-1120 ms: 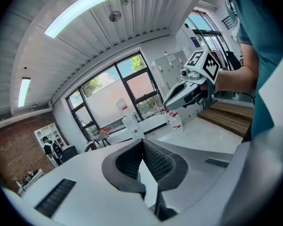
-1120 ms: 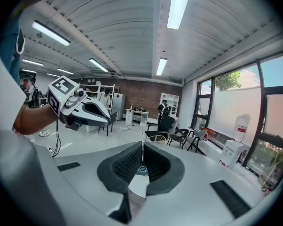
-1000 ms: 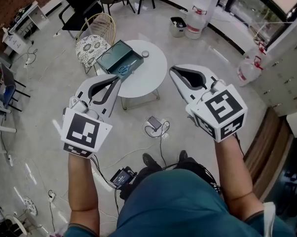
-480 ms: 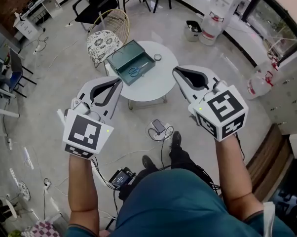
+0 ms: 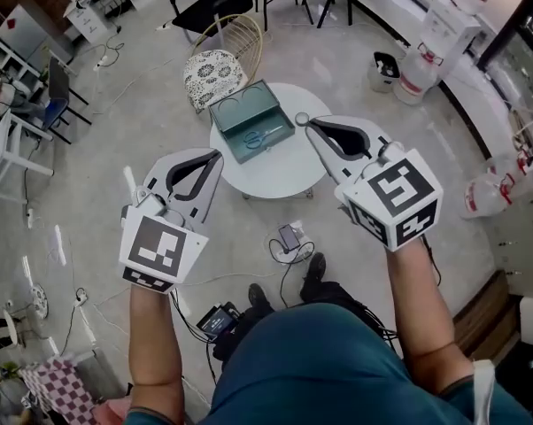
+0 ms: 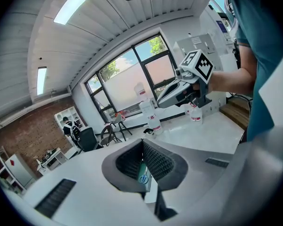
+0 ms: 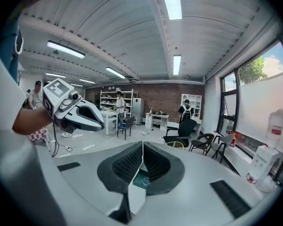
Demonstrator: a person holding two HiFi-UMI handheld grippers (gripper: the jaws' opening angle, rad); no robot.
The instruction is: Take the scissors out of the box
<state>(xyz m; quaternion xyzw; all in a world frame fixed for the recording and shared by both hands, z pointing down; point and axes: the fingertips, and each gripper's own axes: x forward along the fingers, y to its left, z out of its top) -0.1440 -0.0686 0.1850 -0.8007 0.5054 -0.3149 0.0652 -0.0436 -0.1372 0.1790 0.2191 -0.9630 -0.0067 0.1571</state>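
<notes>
- Scissors (image 5: 263, 137) in the head view show blue handle loops and pale blades. They lie flat inside an open teal box (image 5: 234, 111), toward its nearer side.
- The box sits on a round white counter (image 5: 280, 173), on the far left part of the top. Nothing else can be made out in it.
- A small round thing (image 5: 301, 119) stands on the counter just beside the box's right end.
- The left gripper (image 5: 217, 156) and the right gripper (image 5: 310, 123) are both held in the air on the near side of the counter, well apart from the scissors. Each one's fingers are pressed together and grip nothing.
- In the left gripper view the dark ribbed fingers (image 6: 162, 161) meet at a seam with nothing between them. Below their tips a slice of the teal box (image 6: 142, 169) shows, with the blue loops of the scissors (image 6: 142, 179) in it. The right gripper (image 6: 159, 102) hangs in the air beyond.
- In the right gripper view the fingers (image 7: 127, 166) are likewise closed on nothing. The box (image 7: 137, 178) and the scissors' blue handles (image 7: 145, 182) appear under their tips, still far off. The left gripper (image 7: 102, 124) shows at the left.
</notes>
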